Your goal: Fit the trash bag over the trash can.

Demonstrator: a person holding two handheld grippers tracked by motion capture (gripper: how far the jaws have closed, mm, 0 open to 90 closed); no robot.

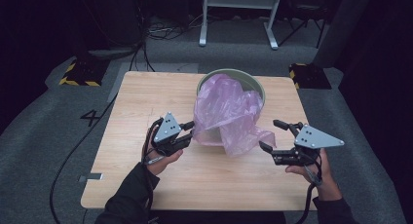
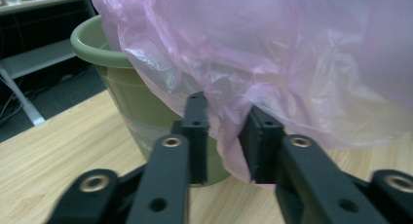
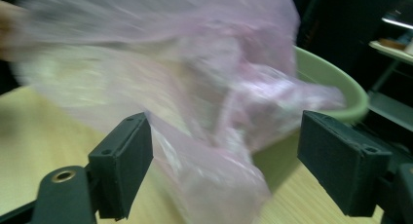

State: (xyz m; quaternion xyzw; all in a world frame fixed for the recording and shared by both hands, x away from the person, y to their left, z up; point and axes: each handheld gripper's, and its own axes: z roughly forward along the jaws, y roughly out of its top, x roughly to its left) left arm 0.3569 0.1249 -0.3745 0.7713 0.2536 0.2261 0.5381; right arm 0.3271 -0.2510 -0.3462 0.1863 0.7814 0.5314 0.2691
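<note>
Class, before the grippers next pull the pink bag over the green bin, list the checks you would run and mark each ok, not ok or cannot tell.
1. Left gripper has bag film between its jaws: ok, though a firm pinch: cannot tell.
2. Right gripper holds the pink bag: not ok, jaws wide open.
3. Green bin stands upright on the table: ok.
4. Bag mouth spread around the whole rim: not ok, it is bunched on the near side.
5. Bag free of tears: cannot tell.
</note>
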